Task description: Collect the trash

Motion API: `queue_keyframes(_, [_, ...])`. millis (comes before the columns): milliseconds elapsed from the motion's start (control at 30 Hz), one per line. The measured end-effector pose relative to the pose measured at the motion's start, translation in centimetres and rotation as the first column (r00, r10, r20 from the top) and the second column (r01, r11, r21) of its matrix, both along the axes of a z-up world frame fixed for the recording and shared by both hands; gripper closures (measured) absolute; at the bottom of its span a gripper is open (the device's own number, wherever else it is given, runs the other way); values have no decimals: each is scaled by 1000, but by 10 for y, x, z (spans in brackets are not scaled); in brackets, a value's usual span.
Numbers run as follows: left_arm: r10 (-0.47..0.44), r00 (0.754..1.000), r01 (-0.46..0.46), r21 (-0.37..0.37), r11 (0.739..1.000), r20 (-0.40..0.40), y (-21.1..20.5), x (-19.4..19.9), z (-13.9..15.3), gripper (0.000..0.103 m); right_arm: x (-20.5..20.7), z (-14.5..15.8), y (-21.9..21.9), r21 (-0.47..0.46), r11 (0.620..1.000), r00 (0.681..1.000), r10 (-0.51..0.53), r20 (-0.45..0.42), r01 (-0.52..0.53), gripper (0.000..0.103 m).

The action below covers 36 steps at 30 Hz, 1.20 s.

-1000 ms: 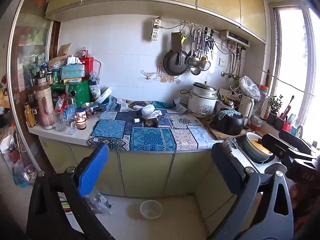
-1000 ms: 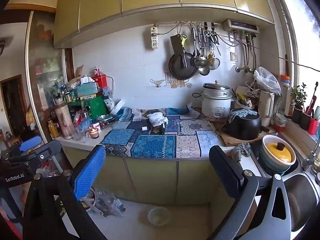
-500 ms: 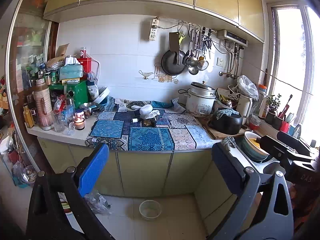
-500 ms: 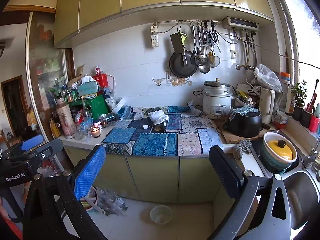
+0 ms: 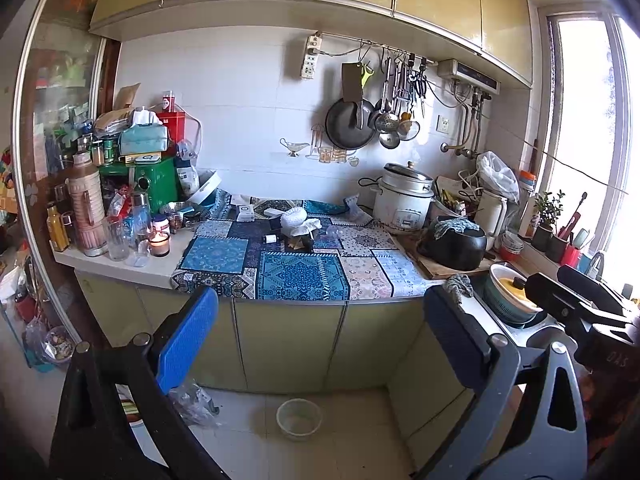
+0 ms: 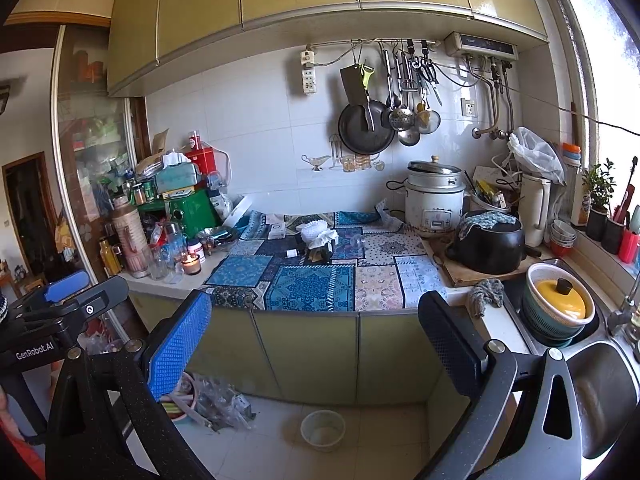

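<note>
Left gripper held wide, nothing between its blue and black fingers, aimed at the cabinet doors below the surface. Right gripper likewise spread wide and holding nothing, facing the same cabinets from a little farther right.

Landmark: rice cooker at the back of the surface. Left of the rice cooker, on the patterned blue cloth, a crumpled white wad sitting atop a small dark jar; whether wad is paper or cloth cannot be told. Just left of that jar, a small bottle lying on its side. Between jar and rice cooker, a clear crumpled plastic piece. Behind, close to the rice cooker's left side, a crinkled wrapper standing against the wall.

Far left of the rice cooker, a lit candle among bottles and jars. Right of the rice cooker, a black pot on a wooden board. Below the rice cooker, on the floor, a small round bowl and, further left, a heap of clear plastic bags.
</note>
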<state>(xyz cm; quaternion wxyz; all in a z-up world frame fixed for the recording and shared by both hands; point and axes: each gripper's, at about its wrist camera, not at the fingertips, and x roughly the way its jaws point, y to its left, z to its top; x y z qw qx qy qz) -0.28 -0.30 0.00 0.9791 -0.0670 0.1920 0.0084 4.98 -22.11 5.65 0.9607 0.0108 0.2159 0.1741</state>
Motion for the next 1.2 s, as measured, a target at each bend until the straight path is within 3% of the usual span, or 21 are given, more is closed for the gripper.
queue_keyframes(1200, [-34,999,34,3,999,-9,-6,14,-1,0,3,5,11,4,1000,1000,7,-5,-7,0])
